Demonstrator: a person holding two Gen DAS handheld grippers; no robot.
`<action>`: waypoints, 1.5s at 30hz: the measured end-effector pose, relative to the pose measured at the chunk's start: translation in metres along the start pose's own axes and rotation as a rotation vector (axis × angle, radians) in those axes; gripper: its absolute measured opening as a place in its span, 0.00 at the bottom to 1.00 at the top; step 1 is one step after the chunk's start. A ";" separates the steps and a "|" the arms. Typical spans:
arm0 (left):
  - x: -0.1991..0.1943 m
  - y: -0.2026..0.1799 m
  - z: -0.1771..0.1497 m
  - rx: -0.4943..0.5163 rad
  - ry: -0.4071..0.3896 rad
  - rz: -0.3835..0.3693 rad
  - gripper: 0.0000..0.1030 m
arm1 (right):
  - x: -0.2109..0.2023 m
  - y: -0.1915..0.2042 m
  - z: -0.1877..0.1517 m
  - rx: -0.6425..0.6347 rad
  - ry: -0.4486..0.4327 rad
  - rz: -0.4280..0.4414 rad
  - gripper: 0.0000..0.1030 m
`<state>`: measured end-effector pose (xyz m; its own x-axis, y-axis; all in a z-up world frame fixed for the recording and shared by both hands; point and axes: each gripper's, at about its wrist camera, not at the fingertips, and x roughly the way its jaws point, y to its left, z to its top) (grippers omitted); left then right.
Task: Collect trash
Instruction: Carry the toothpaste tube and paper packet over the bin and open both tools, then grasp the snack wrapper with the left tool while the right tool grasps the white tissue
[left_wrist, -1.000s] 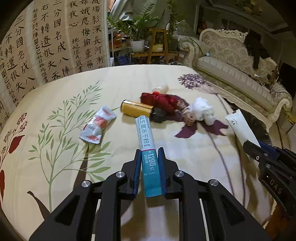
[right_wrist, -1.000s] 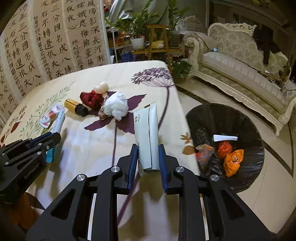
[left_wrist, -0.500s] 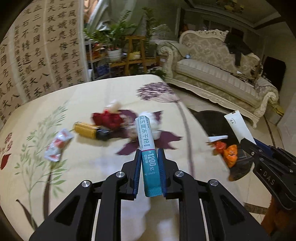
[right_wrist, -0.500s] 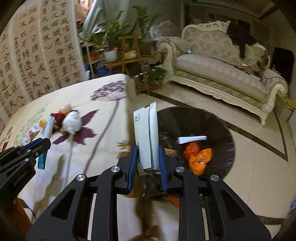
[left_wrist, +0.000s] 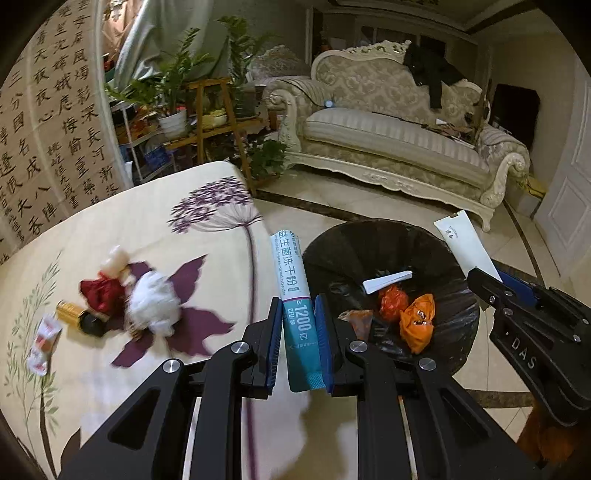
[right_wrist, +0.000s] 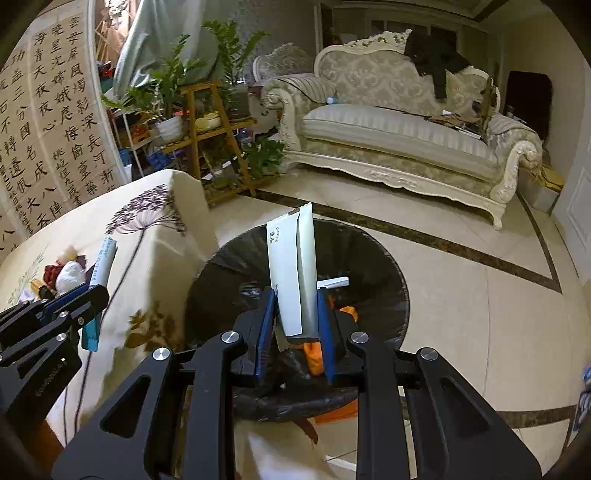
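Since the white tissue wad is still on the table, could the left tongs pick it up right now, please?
Probably not: the left tongs are shut on the teal sachet, with no free grip for the tissue wad until that is dropped.

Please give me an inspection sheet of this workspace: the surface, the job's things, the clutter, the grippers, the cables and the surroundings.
Surface: table under a cream floral cloth; tiled floor beside it.
Job's things: teal sachet in the left gripper; white tube in the right gripper, above the black-lined trash bin. The bin already holds orange wrappers and a white strip.
Clutter: on the table lie a white tissue wad, red wrapper, gold bottle and small red-white packet.
Grippers: both shut on their items.
Cables: nothing seen.
Surroundings: cream sofa, potted plants on a wooden stand, calligraphy screen.
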<state>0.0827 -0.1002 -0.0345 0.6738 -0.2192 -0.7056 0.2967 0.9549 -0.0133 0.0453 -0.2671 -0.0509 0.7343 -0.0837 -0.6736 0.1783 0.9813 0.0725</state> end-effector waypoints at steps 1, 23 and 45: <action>0.004 -0.005 0.003 0.008 0.003 -0.001 0.19 | 0.002 -0.002 0.001 0.002 0.001 -0.002 0.22; 0.053 -0.037 0.025 0.076 0.060 0.020 0.43 | 0.042 -0.028 0.010 0.064 0.025 -0.002 0.29; 0.017 -0.004 0.022 -0.001 0.004 0.054 0.72 | 0.022 -0.019 0.001 0.080 0.013 -0.006 0.54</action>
<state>0.1076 -0.1125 -0.0305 0.6862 -0.1668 -0.7080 0.2596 0.9654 0.0240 0.0589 -0.2881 -0.0662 0.7246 -0.0862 -0.6838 0.2347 0.9637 0.1272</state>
